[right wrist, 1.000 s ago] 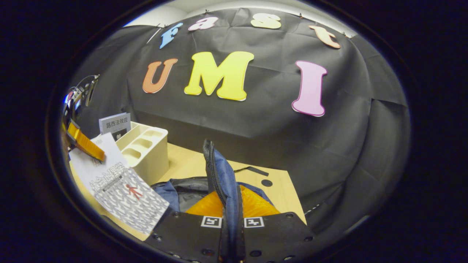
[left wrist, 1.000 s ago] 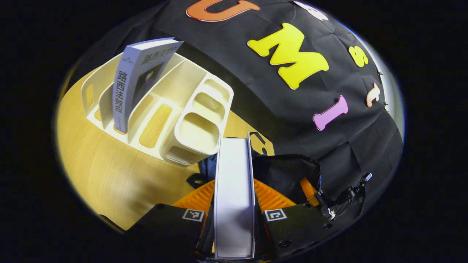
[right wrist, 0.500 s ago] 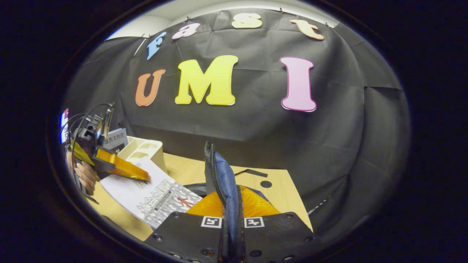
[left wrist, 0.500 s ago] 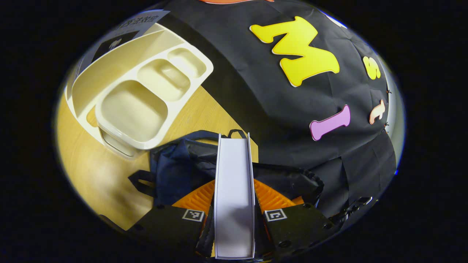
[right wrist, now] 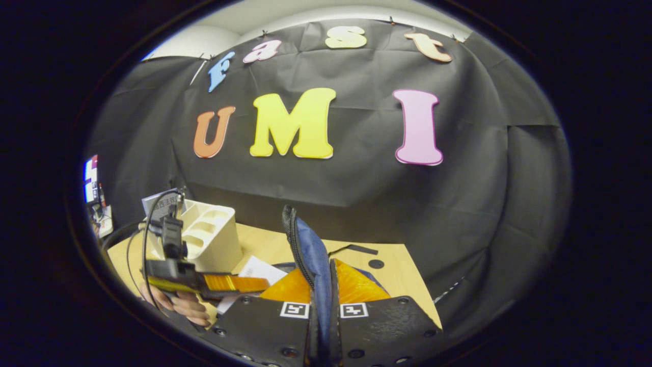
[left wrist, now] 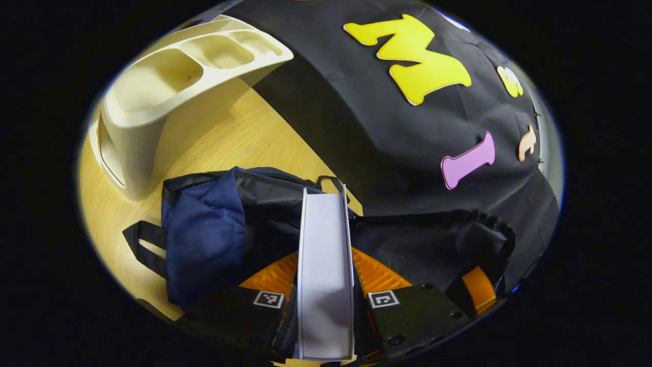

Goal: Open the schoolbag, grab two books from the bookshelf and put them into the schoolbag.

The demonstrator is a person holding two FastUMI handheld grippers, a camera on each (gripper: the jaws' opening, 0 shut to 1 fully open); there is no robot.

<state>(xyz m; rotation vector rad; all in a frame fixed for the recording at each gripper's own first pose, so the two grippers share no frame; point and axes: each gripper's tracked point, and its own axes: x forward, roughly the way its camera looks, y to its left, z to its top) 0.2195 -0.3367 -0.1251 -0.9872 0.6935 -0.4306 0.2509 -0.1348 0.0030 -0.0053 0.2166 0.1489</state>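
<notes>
Book (left wrist: 326, 265) now over schoolbag (left wrist: 204, 234), beside bookshelf (left wrist: 168, 86).

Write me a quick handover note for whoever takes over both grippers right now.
Left gripper: shut on a white book, held edge-on just above the schoolbag.
Right gripper: shut on the bag's blue zipper flap, holding it up.
Bookshelf: cream, on the wooden table behind the bag; a second book stands in it.
Done: bag open, first book taken from the shelf.
Left: lower this book into the bag, release, fetch the second book and put it in too.
</notes>
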